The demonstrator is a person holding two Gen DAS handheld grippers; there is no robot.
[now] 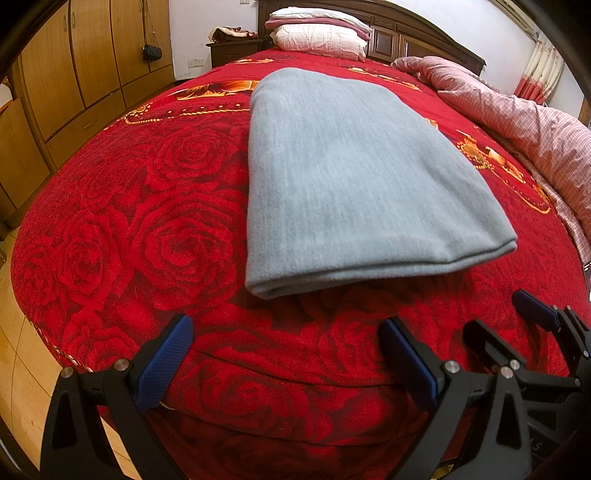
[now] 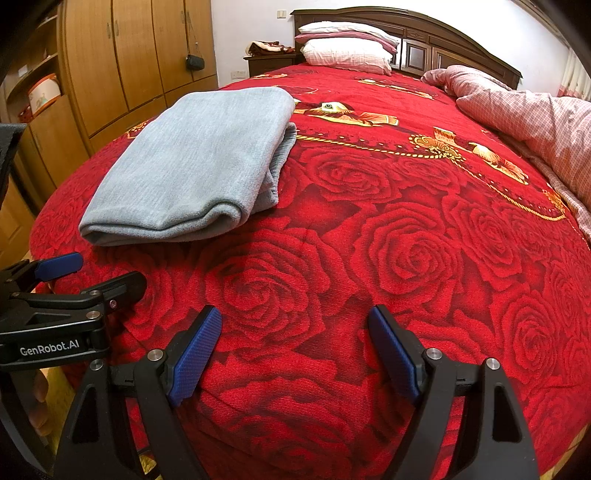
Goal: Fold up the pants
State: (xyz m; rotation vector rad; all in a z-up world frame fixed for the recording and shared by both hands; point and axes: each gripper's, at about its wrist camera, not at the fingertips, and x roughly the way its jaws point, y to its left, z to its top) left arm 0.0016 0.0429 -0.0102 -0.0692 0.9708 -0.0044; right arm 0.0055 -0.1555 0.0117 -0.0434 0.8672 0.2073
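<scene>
Left wrist view, one folded grey pants (image 1: 354,177), two open hand-held grippers, perhaps three pillows (image 1: 317,35)

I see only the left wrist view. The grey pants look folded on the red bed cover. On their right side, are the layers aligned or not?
Observer: In the right wrist view, the grey pants show their right side: lower layers stick out a little past the top layer there, so it is not fully flush.
Operator: Is the right gripper holding any cloth? I see only part of it.
Observer: No. The right gripper is open, with only the red bed cover between its fingers.
Operator: Is my left gripper clear of the pants?
Observer: Yes, seen from the right, the left gripper sits apart from the pants' near edge.
</scene>
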